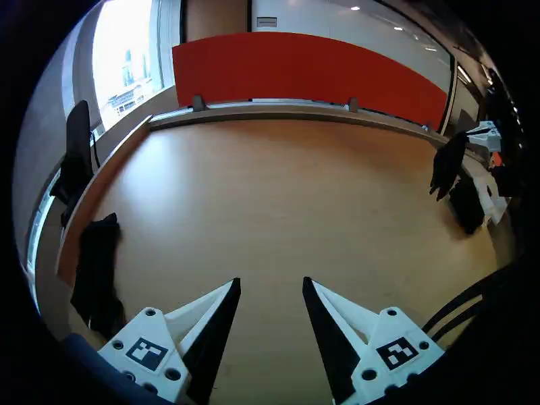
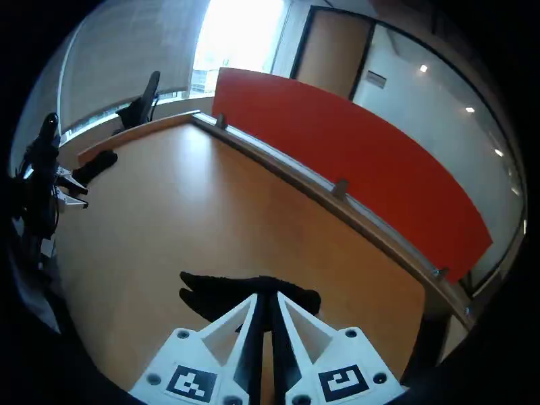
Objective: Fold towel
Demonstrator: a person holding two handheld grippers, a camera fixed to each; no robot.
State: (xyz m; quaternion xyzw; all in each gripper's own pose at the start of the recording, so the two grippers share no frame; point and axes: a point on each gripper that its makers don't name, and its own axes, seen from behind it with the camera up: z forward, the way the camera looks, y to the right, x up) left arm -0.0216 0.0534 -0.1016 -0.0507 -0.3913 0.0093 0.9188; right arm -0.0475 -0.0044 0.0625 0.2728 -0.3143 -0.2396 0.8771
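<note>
Left table edge: a dark cloth [image 1: 98, 270] lies draped, well apart from both tools; I cannot tell whether it is a second towel.

Left gripper [image 1: 271, 283]: jaws wide apart, holding nothing, over the bare wooden table [image 1: 270, 189]. Far to its right the black towel [image 1: 447, 165] hangs bunched, its long axis roughly vertical.

Right gripper [image 2: 267, 298]: fingers nearly closed, apparently pinching the towel's edge. The cloth spreads crosswise, mostly left of the tips.

Judgement: the right gripper has the towel; the left must cross rightward to take a free corner.
</note>
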